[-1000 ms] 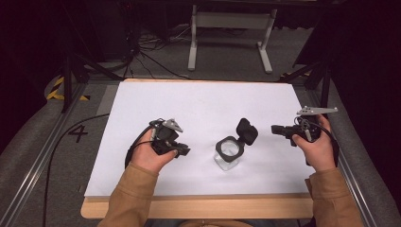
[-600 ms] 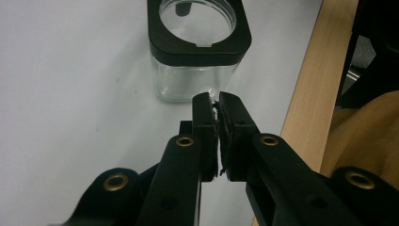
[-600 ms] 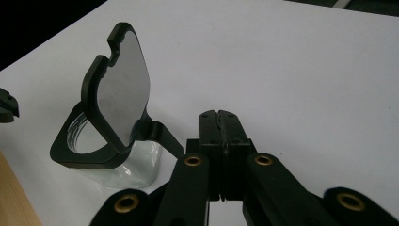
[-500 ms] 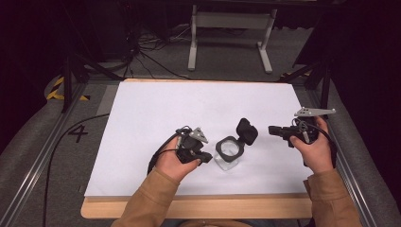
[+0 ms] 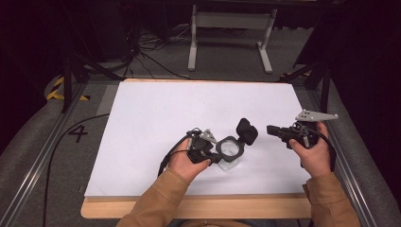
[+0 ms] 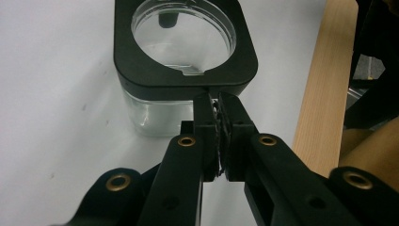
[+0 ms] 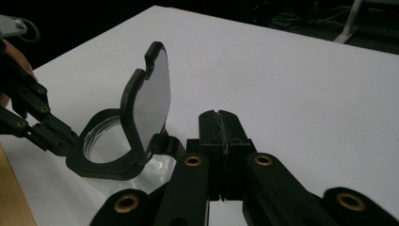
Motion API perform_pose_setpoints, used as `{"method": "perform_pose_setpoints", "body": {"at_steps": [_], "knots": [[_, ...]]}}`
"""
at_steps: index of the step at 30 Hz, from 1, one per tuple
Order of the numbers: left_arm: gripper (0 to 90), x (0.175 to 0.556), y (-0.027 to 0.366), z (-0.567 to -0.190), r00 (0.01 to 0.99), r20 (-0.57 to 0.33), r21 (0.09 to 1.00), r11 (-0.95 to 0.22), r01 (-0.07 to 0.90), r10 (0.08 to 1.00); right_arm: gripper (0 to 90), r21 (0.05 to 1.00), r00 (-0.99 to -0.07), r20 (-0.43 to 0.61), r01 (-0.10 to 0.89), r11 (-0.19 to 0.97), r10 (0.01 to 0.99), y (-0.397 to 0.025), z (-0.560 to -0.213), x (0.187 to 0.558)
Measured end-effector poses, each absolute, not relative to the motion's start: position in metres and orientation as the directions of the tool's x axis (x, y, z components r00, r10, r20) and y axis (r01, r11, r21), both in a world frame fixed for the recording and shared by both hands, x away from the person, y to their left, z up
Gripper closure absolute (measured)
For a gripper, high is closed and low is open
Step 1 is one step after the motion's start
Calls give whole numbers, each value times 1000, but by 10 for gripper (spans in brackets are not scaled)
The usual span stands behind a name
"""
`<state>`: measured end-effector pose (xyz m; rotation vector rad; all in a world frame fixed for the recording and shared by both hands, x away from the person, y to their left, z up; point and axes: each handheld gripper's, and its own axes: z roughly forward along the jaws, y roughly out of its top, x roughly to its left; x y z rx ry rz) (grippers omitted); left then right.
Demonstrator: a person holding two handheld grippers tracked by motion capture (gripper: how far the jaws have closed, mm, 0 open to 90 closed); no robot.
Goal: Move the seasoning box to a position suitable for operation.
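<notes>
A clear square jar point(image 5: 230, 158) with a black collar sits on a white table point(image 5: 156, 109), near the front edge, its hinged black lid point(image 5: 247, 130) flipped open and standing upright. The left gripper point(image 5: 218, 157) touches the collar's near edge, its 2 jaws pressed together – nothing between them. The right gripper point(image 5: 269, 129) hovers just beside the lid, apart from it – its 2 jaws also together and empty.

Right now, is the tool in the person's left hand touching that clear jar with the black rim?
Touching. In the left gripper view, the left tool has its closed tips pressed against the black rim of the jar, with no gap visible between them.
</notes>
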<state>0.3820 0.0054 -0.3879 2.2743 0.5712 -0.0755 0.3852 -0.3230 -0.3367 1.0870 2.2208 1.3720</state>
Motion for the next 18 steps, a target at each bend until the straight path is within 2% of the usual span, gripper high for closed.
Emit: {"method": "perform_pose_setpoints", "body": {"at_steps": [18], "knots": [[866,383,1,-391,899,-226,674,-606,422,375,900,907,-703,96,354,229,704,-302,-329,377]]}}
